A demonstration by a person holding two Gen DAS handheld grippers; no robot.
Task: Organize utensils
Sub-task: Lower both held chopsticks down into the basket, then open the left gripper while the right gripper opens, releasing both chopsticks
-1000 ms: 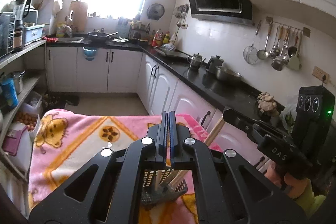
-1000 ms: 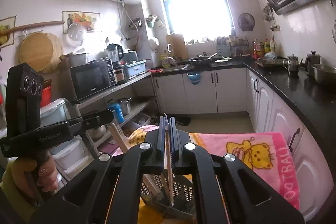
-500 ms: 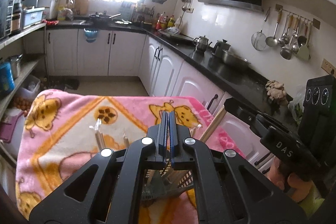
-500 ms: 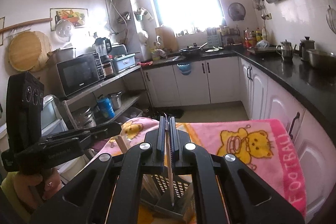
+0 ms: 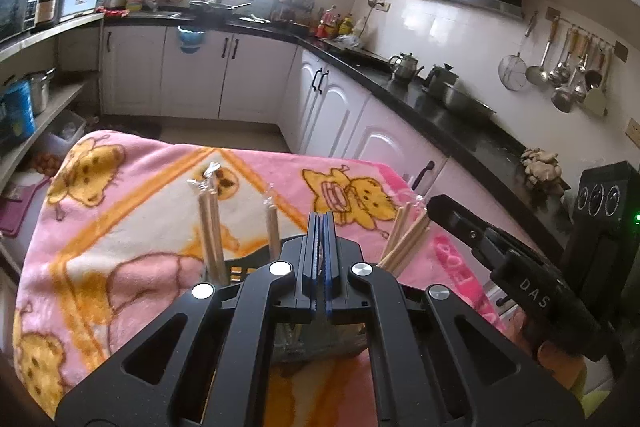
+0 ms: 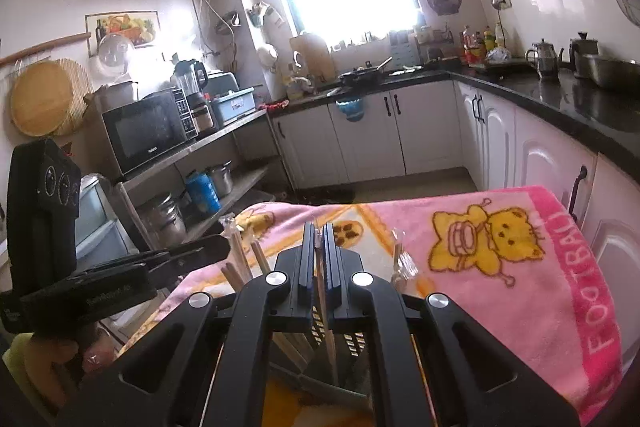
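Observation:
A black slotted utensil basket stands on a pink cartoon blanket, mostly hidden under both grippers. Several plastic-wrapped wooden chopstick pairs stand upright in it. My left gripper is shut just above the basket, with nothing clearly between its fingers. My right gripper is shut on a wrapped chopstick pair that reaches down into the basket. The right gripper also shows at the right of the left wrist view, by leaning chopsticks. The left gripper shows at the left of the right wrist view.
The blanket covers a table whose far edge faces the kitchen floor. White cabinets under a black counter run along the right. A shelf unit with a microwave and pots stands at the left.
Both cameras have dropped and tilted down toward the basket. The upright chopsticks now show above the gripper bodies. The right gripper still holds its chopstick pair.

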